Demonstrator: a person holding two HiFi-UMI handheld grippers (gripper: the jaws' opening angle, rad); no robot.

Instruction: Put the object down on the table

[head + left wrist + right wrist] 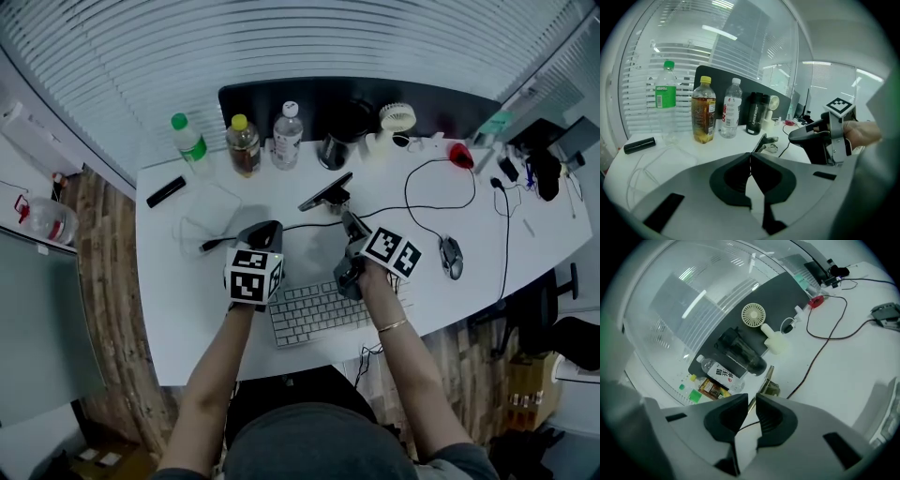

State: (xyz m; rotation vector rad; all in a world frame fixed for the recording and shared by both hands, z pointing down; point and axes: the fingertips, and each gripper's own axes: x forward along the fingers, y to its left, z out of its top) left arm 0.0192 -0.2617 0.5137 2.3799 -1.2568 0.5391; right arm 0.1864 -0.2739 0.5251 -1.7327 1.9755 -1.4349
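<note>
We see the dark flat slab on a metal stand (pixel 327 191) tilted, its long axis slanting. It sits just ahead of the right gripper (pixel 751 401), whose jaws are slightly apart and empty. The left gripper (pixel 751 157) is closed and empty.

Likely an office: desk (pixel 187 309), keyboard (pixel 314 314), mouse (pixel 451 257), window blinds (pixel 281 47).

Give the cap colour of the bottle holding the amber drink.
Yellow cap; the left gripper view shows it best.

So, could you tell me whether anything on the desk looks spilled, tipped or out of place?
Nothing stands out. The three bottles and the black flask stand upright, and the table shows no spill; only a cable loops loosely.
</note>
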